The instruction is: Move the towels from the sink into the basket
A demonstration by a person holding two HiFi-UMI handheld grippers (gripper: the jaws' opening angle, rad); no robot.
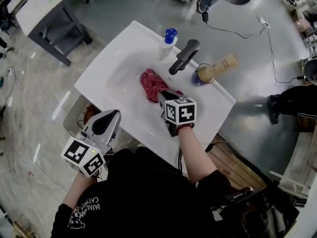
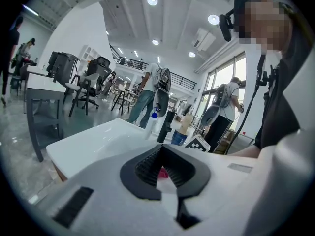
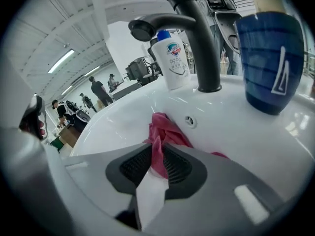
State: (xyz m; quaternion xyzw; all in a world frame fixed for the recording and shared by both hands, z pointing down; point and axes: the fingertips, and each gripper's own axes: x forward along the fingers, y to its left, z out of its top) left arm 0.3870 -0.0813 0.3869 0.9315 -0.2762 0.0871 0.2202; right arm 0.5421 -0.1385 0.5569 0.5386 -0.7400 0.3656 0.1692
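- Over the white sink (image 1: 99,78), my right claw (image 3: 158,161) is standing narrowly parted around a raised fold of the pink towel (image 1: 152,85), which is lying in the basin. I judge it is not clamping yet.
- To grip well, I should be closing firmly on that fold, then lifting clear of the black tap (image 1: 184,56).
- My left claw (image 1: 105,121) is hovering slightly parted and empty by the basket (image 1: 73,114), whose contents are mostly hidden.
- A blue cup (image 1: 200,76) is holding a wooden brush (image 1: 220,66).

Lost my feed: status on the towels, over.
Left gripper empty, jaws slightly apart, beside the sink. Right gripper part-open astride the pink towel in the sink. Tap overhangs just beyond.
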